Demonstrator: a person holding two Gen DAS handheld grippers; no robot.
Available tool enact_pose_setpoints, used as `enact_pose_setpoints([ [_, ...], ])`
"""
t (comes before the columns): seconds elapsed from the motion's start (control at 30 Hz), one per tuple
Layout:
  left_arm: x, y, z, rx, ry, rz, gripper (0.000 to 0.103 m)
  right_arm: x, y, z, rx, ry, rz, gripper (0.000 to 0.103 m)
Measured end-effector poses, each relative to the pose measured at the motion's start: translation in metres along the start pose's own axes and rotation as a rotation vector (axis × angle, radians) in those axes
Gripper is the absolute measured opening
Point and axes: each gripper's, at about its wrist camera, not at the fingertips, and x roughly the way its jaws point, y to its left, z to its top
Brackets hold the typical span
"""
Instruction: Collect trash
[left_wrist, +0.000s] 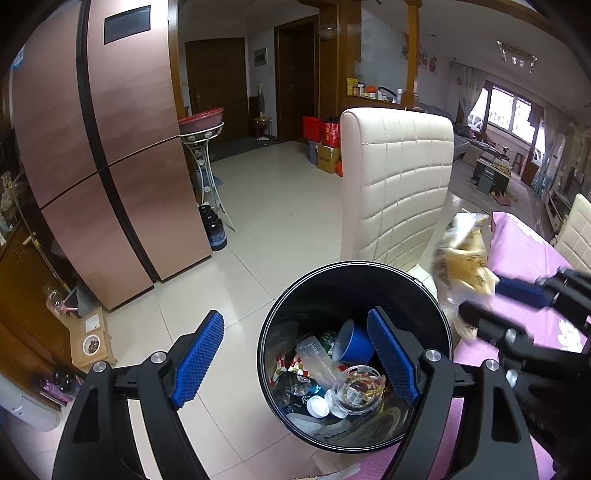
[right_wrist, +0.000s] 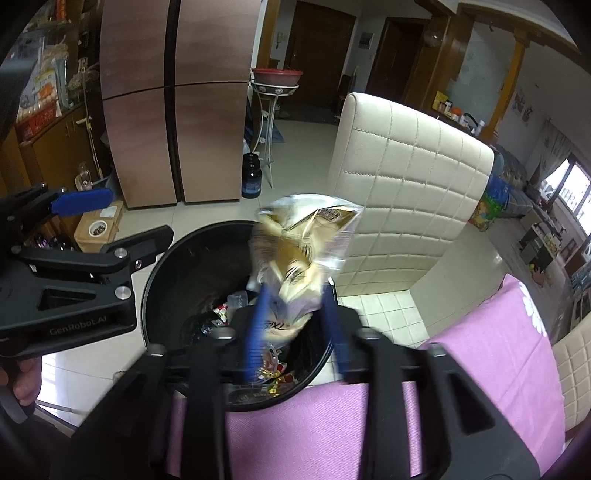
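- The right tongs (right_wrist: 295, 328) are clamped on a crinkled snack bag (right_wrist: 306, 240), gold and clear, which sticks up from between their blue pads (right_wrist: 255, 332); the frame is motion-blurred, so the print on the bag cannot be read.
- Just below and ahead of these tongs stands a round black trash bin (right_wrist: 177, 266), and the bag hangs over its open mouth.
- The left tongs (left_wrist: 295, 358) are spread wide and hold nothing; one blue pad (left_wrist: 201, 358) is over the floor, the other over the bin (left_wrist: 284, 306).
- Beneath the left tongs the bin already holds a blue cup (left_wrist: 352, 341), a clear plastic lid (left_wrist: 356, 387), a white cap (left_wrist: 317, 406) and wrappers.
- To the right of the left tongs, the right tongs (left_wrist: 480, 295) carry the bag (left_wrist: 463, 258) near the bin's rim.
- The worktop under a pink cloth (right_wrist: 480, 350) lies beside the bin, nearest the right tongs.
- Beyond the bin stands a cream quilted chair (left_wrist: 399, 177), and farther left a copper-coloured fridge (left_wrist: 110, 147).
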Motion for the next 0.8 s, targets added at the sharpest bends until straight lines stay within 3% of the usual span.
enact_pose_setpoints([
  [0.03, 0.0, 0.0, 0.0, -0.002, 0.003, 0.0, 0.078, -0.003, -0.001, 0.0, 0.011, -0.019, -0.008, 0.087],
  [0.1, 0.0, 0.001, 0.0, -0.006, 0.004, 0.004, 0.078, -0.01, -0.004, -0.002, 0.02, -0.062, -0.014, 0.084],
  [0.37, -0.002, -0.007, 0.0, 0.009, 0.006, -0.005, 0.078, -0.012, -0.007, -0.009, 0.021, -0.039, -0.045, 0.079],
  [0.67, -0.006, -0.016, -0.002, 0.034, 0.004, -0.032, 0.078, -0.02, -0.013, -0.019, 0.047, -0.028, -0.074, 0.081],
  [0.8, -0.01, -0.023, -0.002, 0.044, 0.002, -0.045, 0.078, -0.025, -0.02, -0.021, 0.07, -0.029, -0.093, 0.087],
])
